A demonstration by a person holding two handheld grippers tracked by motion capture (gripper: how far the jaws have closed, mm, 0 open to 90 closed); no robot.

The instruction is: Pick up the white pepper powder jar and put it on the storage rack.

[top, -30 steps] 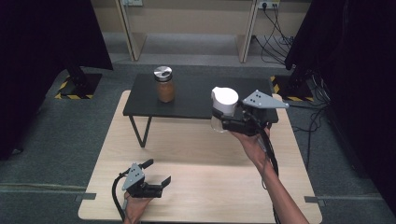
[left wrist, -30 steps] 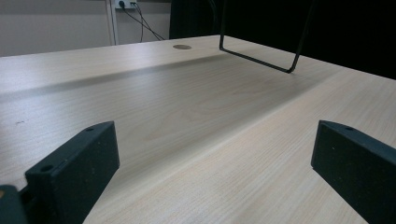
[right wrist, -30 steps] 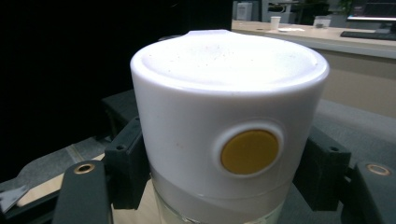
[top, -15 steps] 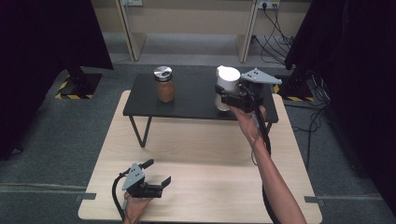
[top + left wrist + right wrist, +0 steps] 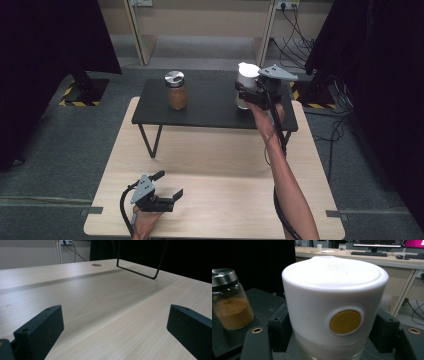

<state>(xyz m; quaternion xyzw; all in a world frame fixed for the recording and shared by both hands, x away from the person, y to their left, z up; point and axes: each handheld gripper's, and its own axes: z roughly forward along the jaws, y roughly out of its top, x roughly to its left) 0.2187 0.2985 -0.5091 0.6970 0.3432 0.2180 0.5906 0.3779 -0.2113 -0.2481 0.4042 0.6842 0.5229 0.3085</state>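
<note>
The right hand-held gripper (image 5: 246, 94) pinches a white jar (image 5: 247, 80), one black jaw on each side of its lower body. In the right gripper view the jar (image 5: 334, 305) stands upright, with a white lid and a round yellow spot facing the camera. Over the last second this hand-held gripper has carried the jar from above the front edge of the black shelf (image 5: 210, 112) farther back and slightly up. The jar now sits at, or just above, the shelf's right end toward the back edge; contact with the surface cannot be told from here.

A spice jar (image 5: 176, 90) with a metal lid stands on the left half of the shelf, well apart from the white jar, and has not moved.

The shelf stands on wire legs at the far edge of the tabletop (image 5: 225, 160).

The left hand-held gripper (image 5: 167, 187) lies near the tabletop's front left corner, jaws spread wide with nothing between them, unchanged.

Judging from this, the placing looks nearly done: what likely remains is lowering the jar fully, then releasing it.
</note>
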